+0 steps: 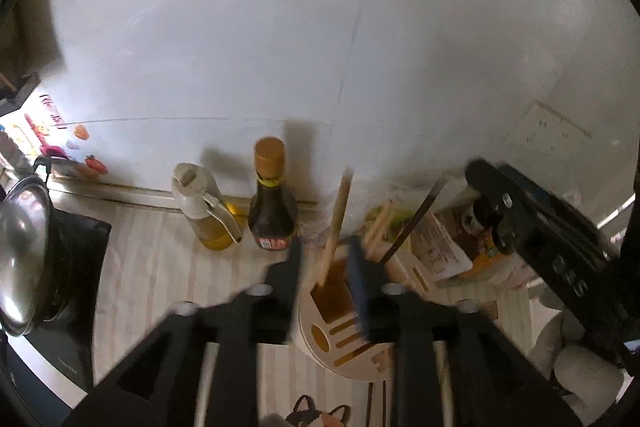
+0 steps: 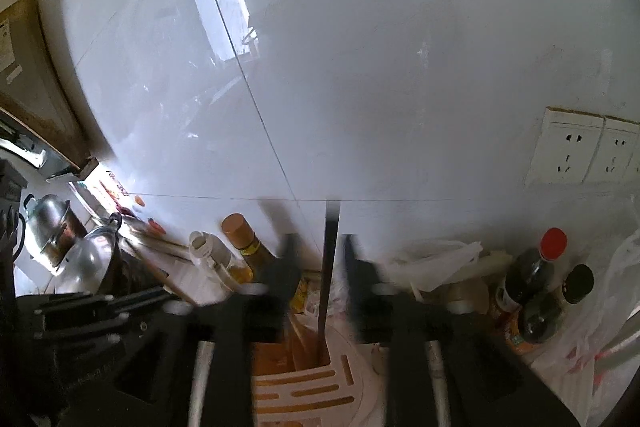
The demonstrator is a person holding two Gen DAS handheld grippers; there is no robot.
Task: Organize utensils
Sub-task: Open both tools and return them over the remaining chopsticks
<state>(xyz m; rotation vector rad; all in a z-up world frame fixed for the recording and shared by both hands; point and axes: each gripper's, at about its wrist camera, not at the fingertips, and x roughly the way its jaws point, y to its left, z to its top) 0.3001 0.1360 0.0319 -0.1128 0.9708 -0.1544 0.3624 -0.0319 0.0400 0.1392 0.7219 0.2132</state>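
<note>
The left tongs (image 1: 325, 259) are half open around a light wooden chopstick (image 1: 337, 223); the right tongs (image 2: 318, 259) are half open around a dark chopstick (image 2: 327, 267) standing in the round beige utensil holder (image 2: 352, 387).

both wrist views, close above utensil holder (image 1: 344, 311)

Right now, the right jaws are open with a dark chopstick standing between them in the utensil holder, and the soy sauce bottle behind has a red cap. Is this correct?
Not quite. The left wrist view shows the soy sauce bottle with a brown cap, not red. The rest holds: the right gripper is open with the dark chopstick between its jaws, standing in the utensil holder.
</note>
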